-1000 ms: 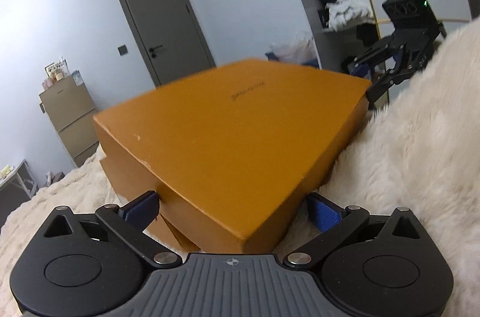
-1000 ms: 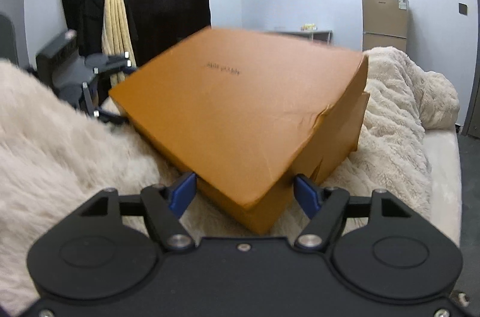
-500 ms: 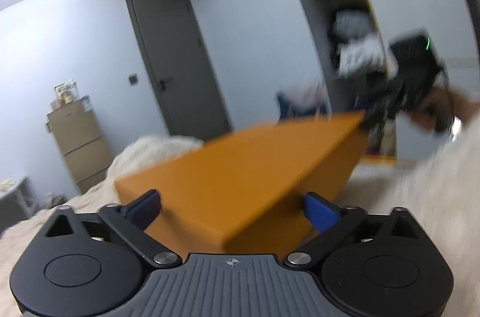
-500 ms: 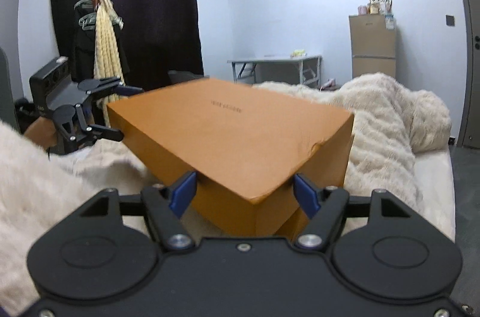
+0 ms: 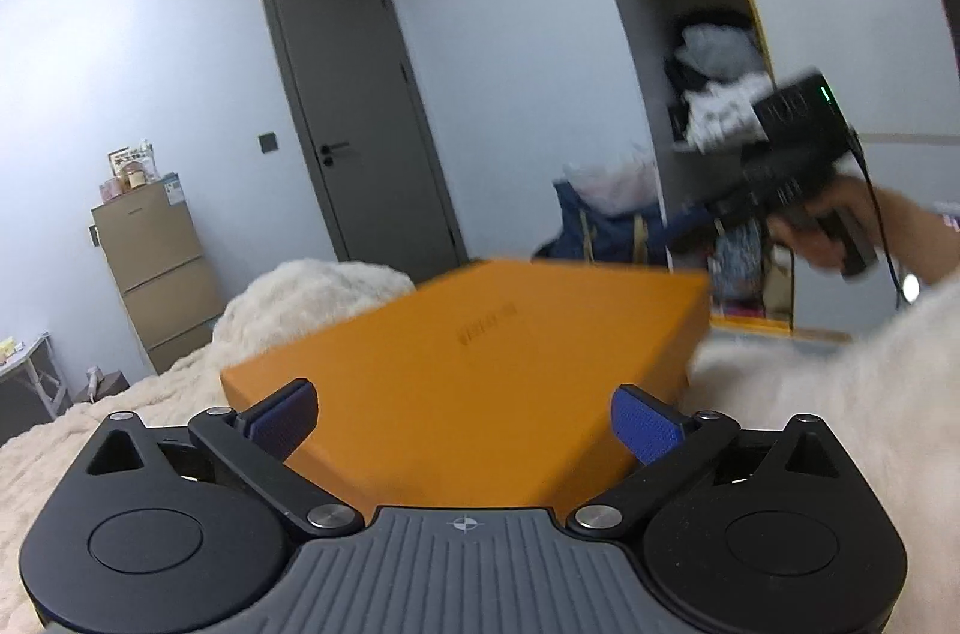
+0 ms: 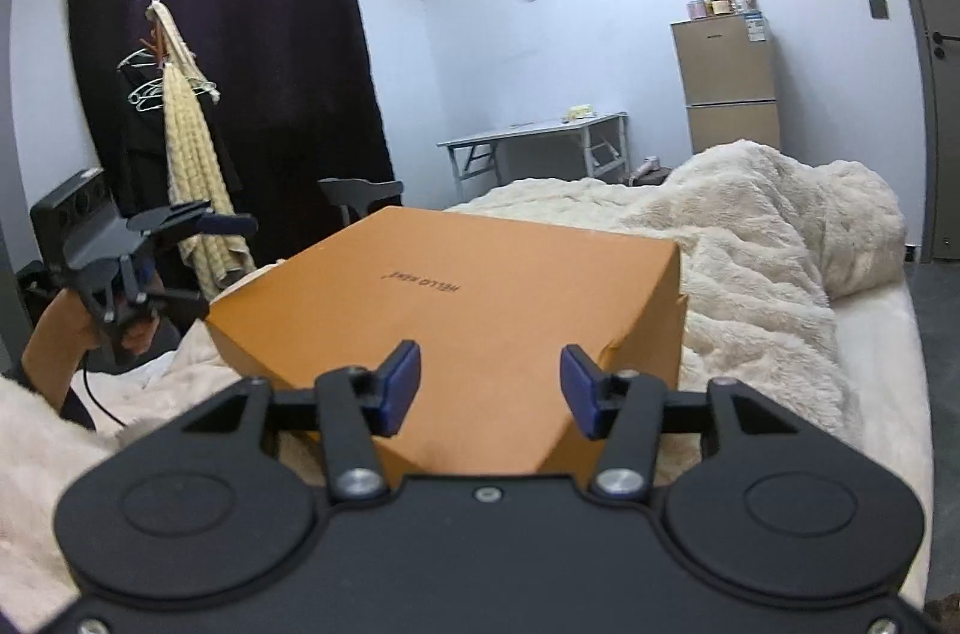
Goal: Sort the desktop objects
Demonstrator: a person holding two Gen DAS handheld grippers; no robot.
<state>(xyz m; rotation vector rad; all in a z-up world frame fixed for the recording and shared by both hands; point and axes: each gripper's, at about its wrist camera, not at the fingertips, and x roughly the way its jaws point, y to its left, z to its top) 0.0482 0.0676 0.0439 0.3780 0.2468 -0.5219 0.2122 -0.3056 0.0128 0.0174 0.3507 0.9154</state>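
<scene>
An orange cardboard box (image 5: 480, 352) (image 6: 480, 298) lies flat on the cream fluffy blanket (image 6: 750, 238) of a bed. My left gripper (image 5: 465, 421) hovers at the box's near corner, its jaws opening wide and its blue pads clear of the cardboard. From the right wrist view the left gripper (image 6: 225, 259) hangs off the box's far left corner in a person's hand. My right gripper (image 6: 489, 388) is over the opposite corner with its jaws closing; the pads press on nothing. In the left wrist view the right gripper (image 5: 702, 226) is a blur beyond the box.
A grey door (image 5: 360, 118) and a brown cabinet (image 5: 156, 274) stand by the far wall. Open wardrobe shelves (image 5: 714, 94) and a blue bag (image 5: 606, 226) are behind the box. A folding table (image 6: 534, 142), a dark curtain (image 6: 240, 82) and hung clothes (image 6: 192, 166) border the bed.
The box, tilted and held by its corners between both grippers a second ago, now lies level on the blanket. Both grippers have let go and lifted away. The right jaws have narrowed.
</scene>
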